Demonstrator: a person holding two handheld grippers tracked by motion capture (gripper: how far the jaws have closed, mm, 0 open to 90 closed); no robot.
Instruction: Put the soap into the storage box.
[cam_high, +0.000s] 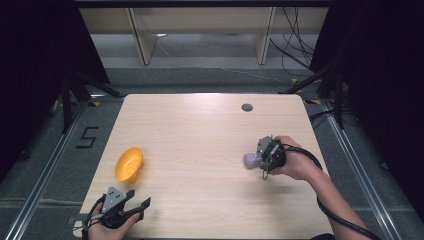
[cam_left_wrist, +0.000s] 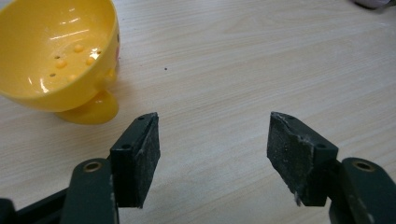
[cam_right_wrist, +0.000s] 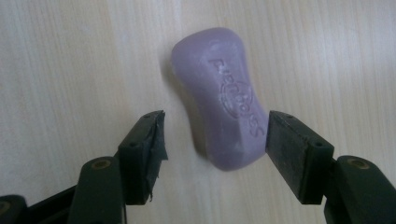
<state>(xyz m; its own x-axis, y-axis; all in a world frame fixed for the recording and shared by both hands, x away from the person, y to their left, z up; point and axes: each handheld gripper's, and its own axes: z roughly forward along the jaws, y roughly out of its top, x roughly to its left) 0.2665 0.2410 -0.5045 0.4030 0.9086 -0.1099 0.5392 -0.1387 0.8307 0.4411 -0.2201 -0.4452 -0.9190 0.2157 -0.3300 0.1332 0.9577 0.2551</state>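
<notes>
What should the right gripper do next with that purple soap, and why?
Probably close the right gripper on the purple soap bar. The bar lies flat on the table, its near end already between the open jaws: one pad sits at its edge, the other stands off with a gap.

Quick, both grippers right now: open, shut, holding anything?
Left gripper: open, empty, near the yellow bowl.
Right gripper: open around the purple soap bar, not gripping.

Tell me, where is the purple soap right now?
The purple soap lies flat on the table, toward its right side in the high view, between the open jaws of the right gripper, far from the yellow bowl.
</notes>
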